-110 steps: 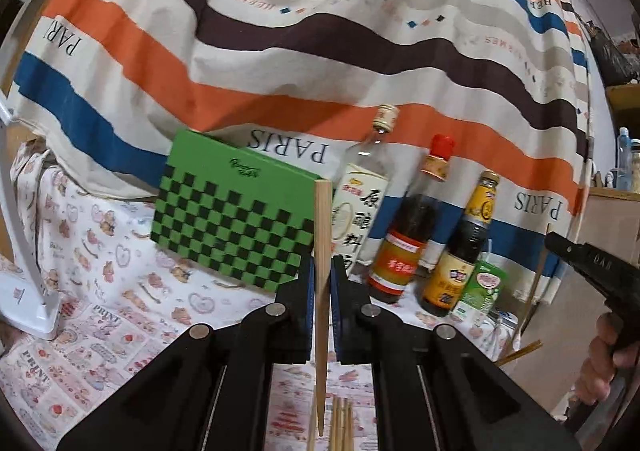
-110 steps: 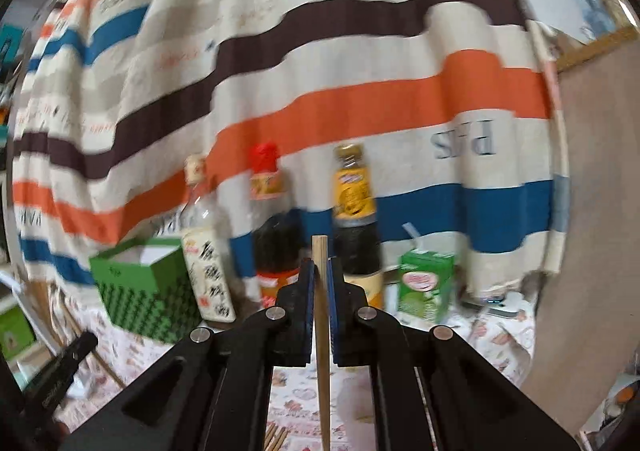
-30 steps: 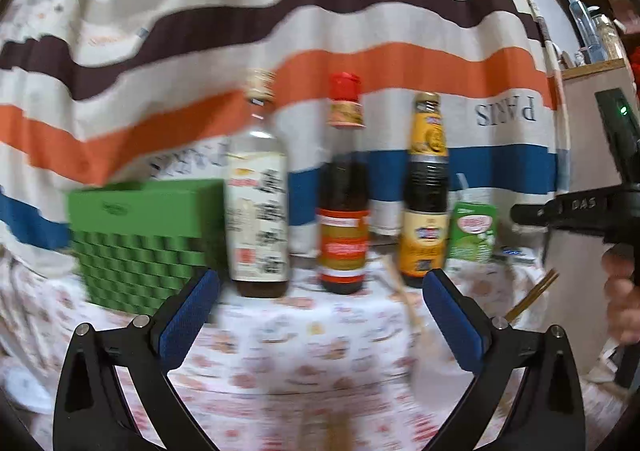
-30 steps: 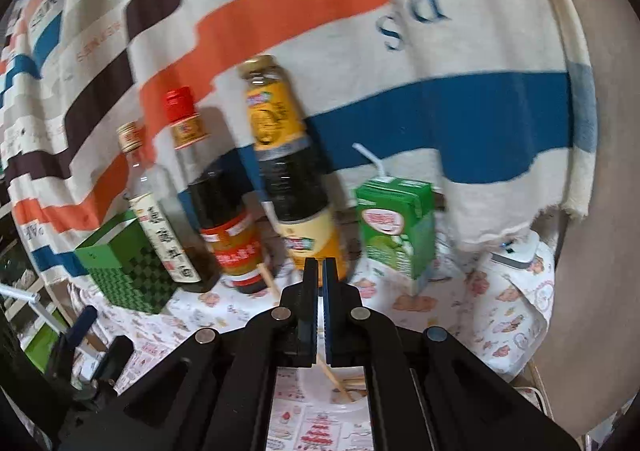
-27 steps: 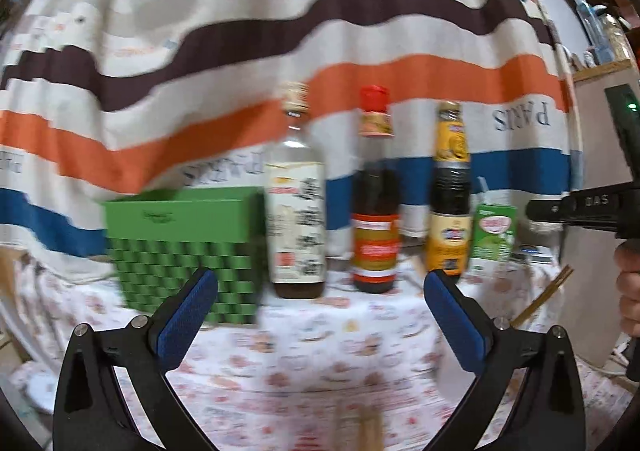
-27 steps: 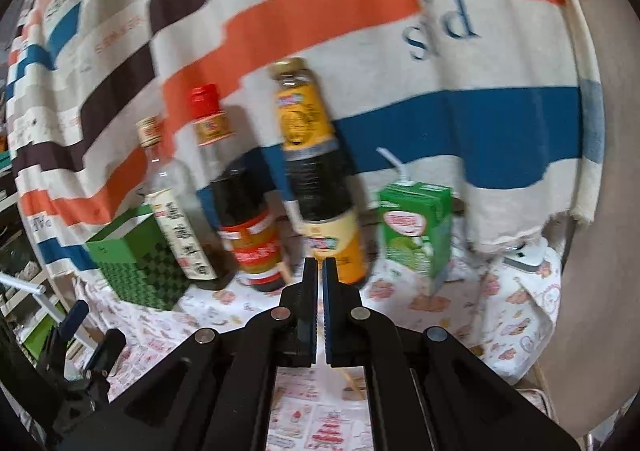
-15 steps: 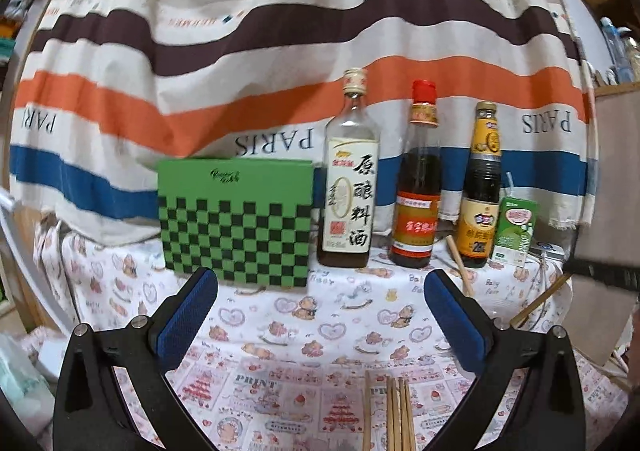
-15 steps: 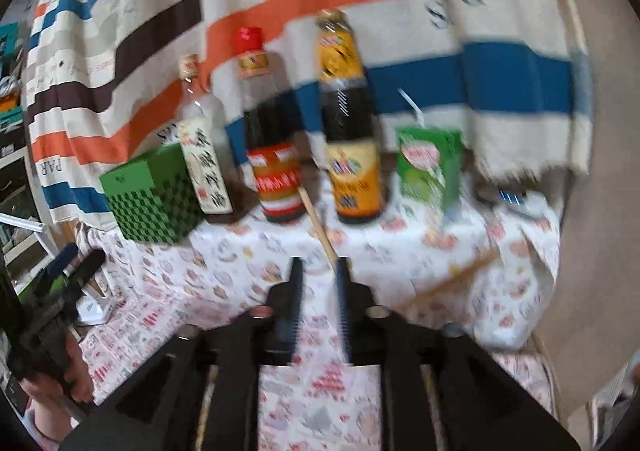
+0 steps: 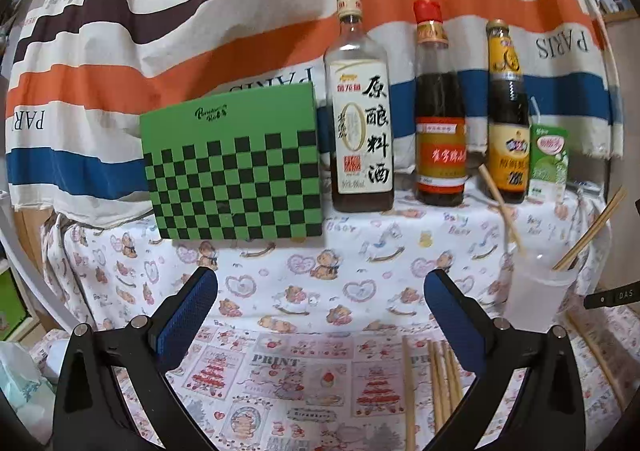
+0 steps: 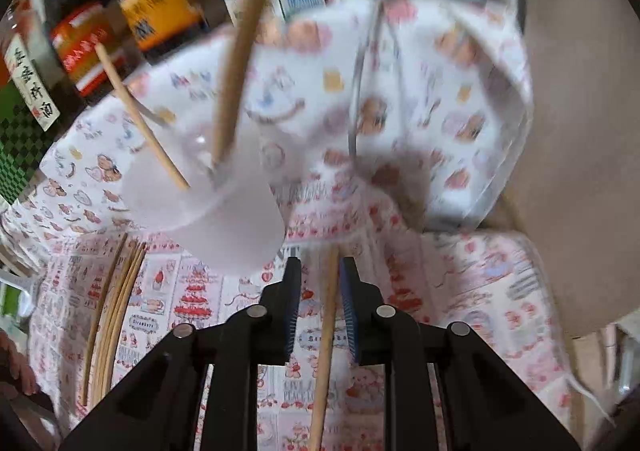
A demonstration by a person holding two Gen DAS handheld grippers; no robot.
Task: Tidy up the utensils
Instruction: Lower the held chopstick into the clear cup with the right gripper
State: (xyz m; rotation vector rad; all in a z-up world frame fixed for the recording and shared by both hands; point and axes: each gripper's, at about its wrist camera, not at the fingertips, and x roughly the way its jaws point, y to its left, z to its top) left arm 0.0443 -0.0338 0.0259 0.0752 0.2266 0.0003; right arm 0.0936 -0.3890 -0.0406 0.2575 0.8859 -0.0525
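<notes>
My left gripper (image 9: pixel 320 315) is open wide and empty, level with the table. Several loose chopsticks (image 9: pixel 436 383) lie on the printed cloth just under its right finger. A frosted cup (image 9: pixel 536 291) at the right holds two chopsticks (image 9: pixel 500 207). My right gripper (image 10: pixel 320 303) tips down over the cloth, jaws a little apart. A single chopstick (image 10: pixel 326 335) lies on the cloth in the gap, and the pads do not press it. The cup (image 10: pixel 224 211) stands just ahead and left of it. The chopstick bundle (image 10: pixel 116 291) lies further left.
A green checkered box (image 9: pixel 236 171), three sauce bottles (image 9: pixel 360 123) and a green drink carton (image 9: pixel 548 163) stand along the striped cloth at the back. A clear plastic container (image 10: pixel 500 131) sits right of the cup. A hand (image 10: pixel 16 371) shows at the lower left.
My right gripper has dropped and tipped down to the cloth, and its shut jaws have parted around a lying chopstick. My left gripper sank a little and stayed open.
</notes>
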